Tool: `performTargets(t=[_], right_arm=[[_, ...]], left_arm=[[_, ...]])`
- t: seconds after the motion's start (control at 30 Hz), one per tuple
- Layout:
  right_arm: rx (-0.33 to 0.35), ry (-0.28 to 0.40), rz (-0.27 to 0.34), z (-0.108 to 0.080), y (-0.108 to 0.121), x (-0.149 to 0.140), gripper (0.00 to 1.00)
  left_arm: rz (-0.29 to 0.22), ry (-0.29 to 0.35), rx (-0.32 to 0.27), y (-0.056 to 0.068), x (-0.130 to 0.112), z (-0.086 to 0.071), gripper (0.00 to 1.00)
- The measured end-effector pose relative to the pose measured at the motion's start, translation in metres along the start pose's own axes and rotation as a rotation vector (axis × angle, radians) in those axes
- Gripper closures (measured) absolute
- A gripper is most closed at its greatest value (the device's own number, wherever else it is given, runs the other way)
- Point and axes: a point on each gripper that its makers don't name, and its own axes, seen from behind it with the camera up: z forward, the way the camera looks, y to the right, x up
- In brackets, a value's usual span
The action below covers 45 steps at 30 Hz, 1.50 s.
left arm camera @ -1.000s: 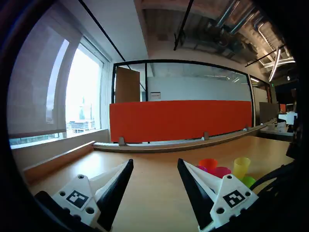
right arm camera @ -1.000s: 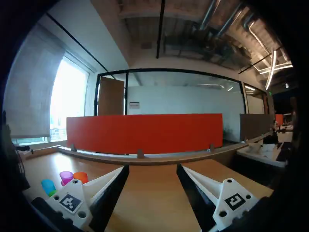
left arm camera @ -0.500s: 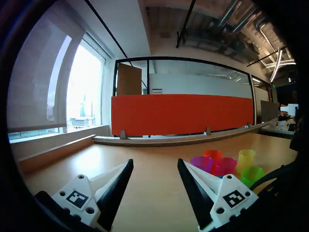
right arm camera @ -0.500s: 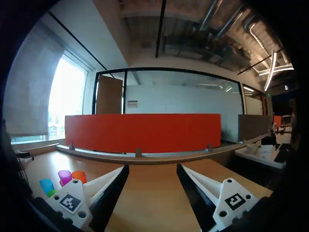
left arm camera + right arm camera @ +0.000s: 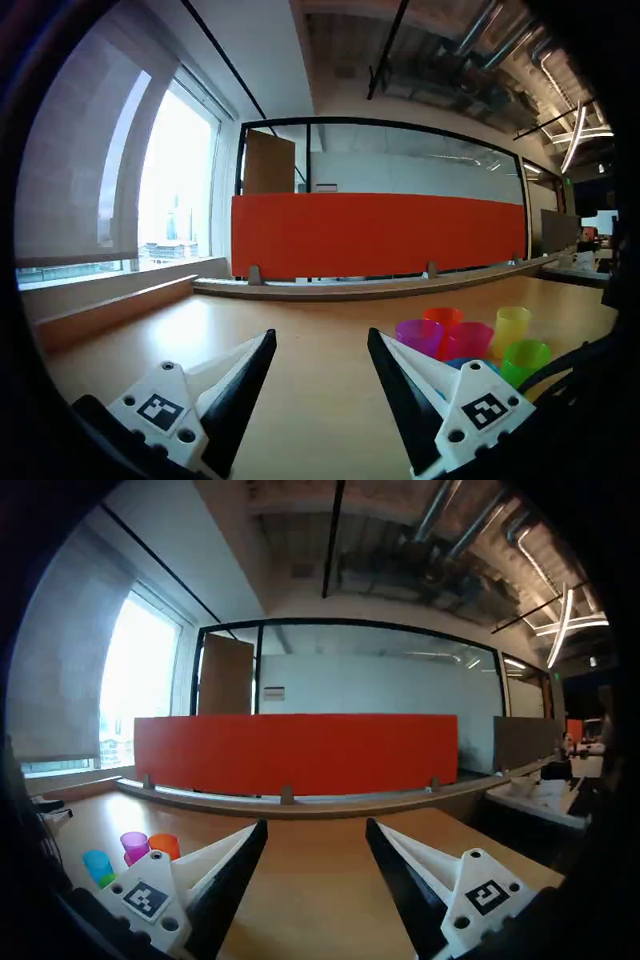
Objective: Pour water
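The wooden desk (image 5: 320, 416) runs up to a long orange screen (image 5: 376, 240). The left gripper (image 5: 320, 332) has wide, empty jaws, and so does the right gripper (image 5: 316, 822). The coloured cups (image 5: 470, 340) stand on the desk by the left gripper's right finger. They show more fully than a second ago. That finger hides part of a blue cup (image 5: 474, 364).

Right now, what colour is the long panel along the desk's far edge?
The panel is orange-red; clearest in left gripper view.
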Motion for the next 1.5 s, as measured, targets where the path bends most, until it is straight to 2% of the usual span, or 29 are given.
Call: performTargets(t=[0.6, 0.87, 1.1, 1.27, 1.5], right_arm=[[0.0, 0.004, 0.008, -0.003, 0.002, 0.002, 0.05], [0.001, 0.033, -0.002, -0.004, 0.002, 0.006, 0.05], [-0.034, 0.041, -0.039, -0.007, 0.01, -0.001, 0.05], [-0.033, 0.059, -0.056, -0.008, 0.009, -0.002, 0.04], [-0.025, 0.094, -0.048, -0.009, 0.008, -0.005, 0.04]], left_arm=[[0.001, -0.022, -0.002, 0.0, -0.006, 0.002, 0.16], [0.002, -0.022, -0.002, 0.0, -0.005, 0.003, 0.14], [0.001, -0.022, -0.002, 0.0, -0.005, 0.003, 0.14], [0.002, -0.023, -0.002, 0.0, -0.005, 0.003, 0.14], [0.002, -0.022, -0.002, 0.0, -0.005, 0.003, 0.15]])
